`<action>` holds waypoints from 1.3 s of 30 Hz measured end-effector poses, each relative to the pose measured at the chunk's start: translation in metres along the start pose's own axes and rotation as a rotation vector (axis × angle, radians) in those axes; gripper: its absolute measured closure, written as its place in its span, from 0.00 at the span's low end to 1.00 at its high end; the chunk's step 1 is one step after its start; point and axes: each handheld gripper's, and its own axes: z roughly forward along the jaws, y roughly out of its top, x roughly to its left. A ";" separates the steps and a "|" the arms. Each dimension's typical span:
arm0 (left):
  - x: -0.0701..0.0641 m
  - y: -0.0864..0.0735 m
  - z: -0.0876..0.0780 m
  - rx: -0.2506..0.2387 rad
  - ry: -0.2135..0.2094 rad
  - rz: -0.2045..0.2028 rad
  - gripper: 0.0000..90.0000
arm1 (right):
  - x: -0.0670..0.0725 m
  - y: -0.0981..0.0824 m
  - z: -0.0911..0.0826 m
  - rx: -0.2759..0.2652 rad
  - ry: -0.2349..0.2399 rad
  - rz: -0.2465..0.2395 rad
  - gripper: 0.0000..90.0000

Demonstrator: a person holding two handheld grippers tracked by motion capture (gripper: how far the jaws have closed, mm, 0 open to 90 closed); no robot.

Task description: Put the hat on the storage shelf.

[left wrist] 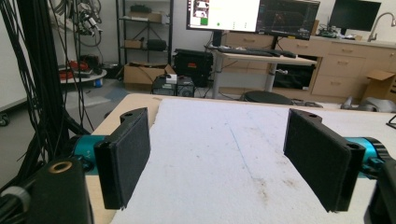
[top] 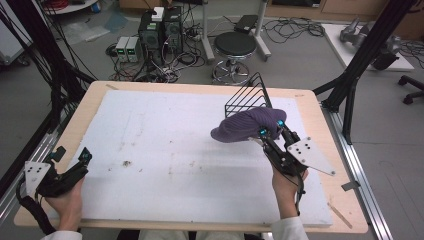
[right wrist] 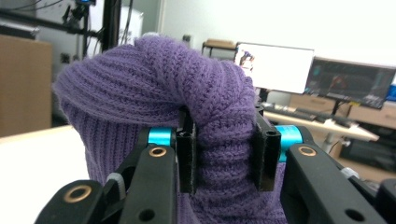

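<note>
First, we noted the table (top: pixel 320 150), a light wooden top covered almost wholly by a white foam sheet (top: pixel 165 145) bearing faint brown stains near its centre. At about one o'clock on that sheet stood a black wire rack (top: pixel 248 97), its open frame rising above the surface. Just below the rack, at roughly two o'clock from the sheet's centre, we found the purple knitted hat (top: pixel 247 125), raised clear of the sheet and sagging toward nine o'clock. The right gripper (top: pixel 270 132) was clenched on a fold of that hat; in the right gripper view, both black pads pressed the ribbed knit (right wrist: pixel 205 107) from either side, with the fabric bulging over them at twelve o'clock. The left gripper (top: pixel 70 160) rested at eight o'clock, at the sheet's near-left edge, well apart from the hat. In the left gripper view its jaws stood wide apart, released, with bare sheet between them.
</note>
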 end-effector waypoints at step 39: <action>-0.160 0.046 0.065 -0.108 -0.568 0.111 0.25 | 0.071 0.034 0.048 -0.102 -0.030 0.038 0.76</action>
